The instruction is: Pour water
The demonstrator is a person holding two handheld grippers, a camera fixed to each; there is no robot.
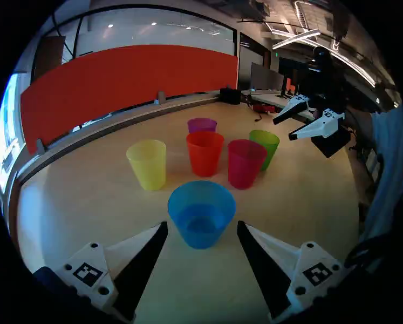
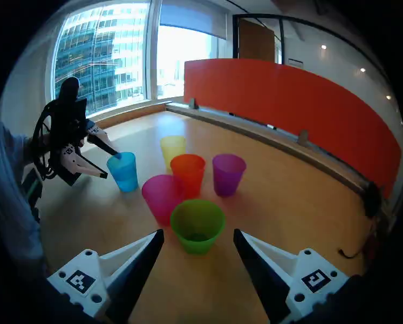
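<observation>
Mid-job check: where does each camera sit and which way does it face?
Left gripper view: rides the left gripper, faces the blue cup between its open fingers, orange partition behind; right gripper and a sleeve at right.
Right gripper view: rides the right gripper, faces the green cup and windows; left gripper at the blue cup, far left.
Shared: both cups, the table, the orange partition.

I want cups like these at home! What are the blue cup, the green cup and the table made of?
The blue cup is probably thin plastic: light glows through its smooth wall. The green cup looks the same, slightly shiny. The table looks like pale wood or laminate; I cannot tell which.
</observation>
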